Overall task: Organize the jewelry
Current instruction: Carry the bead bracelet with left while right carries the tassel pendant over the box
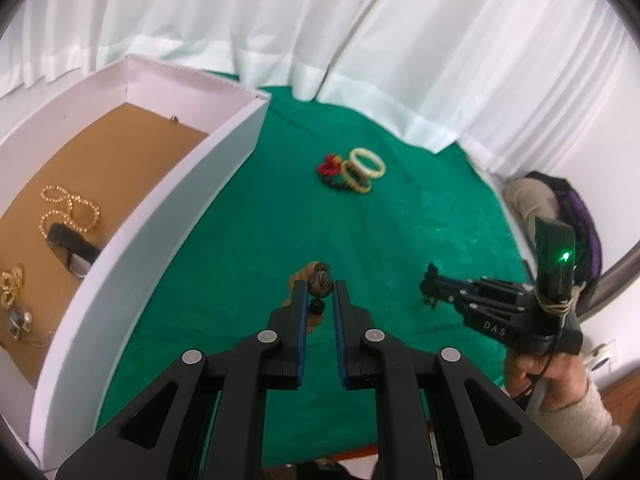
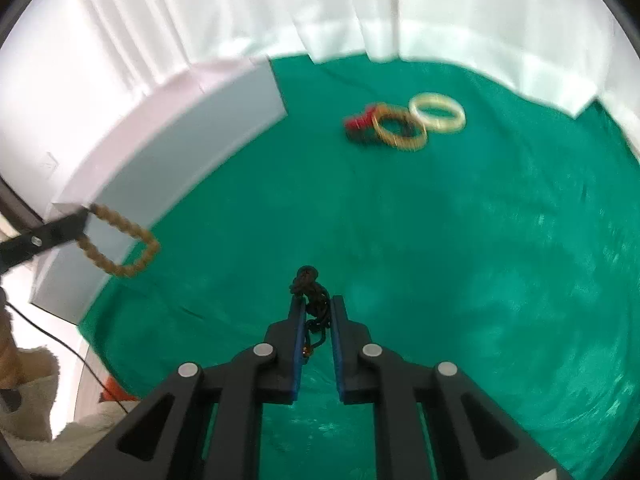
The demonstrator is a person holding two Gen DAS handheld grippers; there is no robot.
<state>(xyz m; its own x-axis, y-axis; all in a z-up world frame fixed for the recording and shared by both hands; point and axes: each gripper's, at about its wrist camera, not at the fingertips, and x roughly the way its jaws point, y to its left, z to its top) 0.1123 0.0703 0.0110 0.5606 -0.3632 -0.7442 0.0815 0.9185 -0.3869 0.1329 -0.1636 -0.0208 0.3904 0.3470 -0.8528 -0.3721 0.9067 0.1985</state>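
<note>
My left gripper (image 1: pixel 320 292) is shut on a brown wooden bead bracelet (image 1: pixel 319 280), whose large striped bead sits between the pads. In the right wrist view that bracelet (image 2: pixel 120 246) hangs as a loop from the left gripper (image 2: pixel 82 220), just in front of the white box's near wall (image 2: pixel 168 172). My right gripper (image 2: pixel 316 304) is shut on a black cord necklace (image 2: pixel 310 286) that bunches above the fingertips, over the green cloth (image 2: pixel 460 240). In the left wrist view the right gripper (image 1: pixel 430 282) hovers low at the right.
The open white box (image 1: pixel 224 152) has a brown floor that holds a gold bead chain (image 1: pixel 68 210), a dark item and more gold jewelry (image 1: pixel 12 286). On the cloth farther back lie a cream bangle (image 1: pixel 368 162), a gold bangle (image 1: pixel 356 179) and a red piece (image 1: pixel 328 166). White curtains hang behind.
</note>
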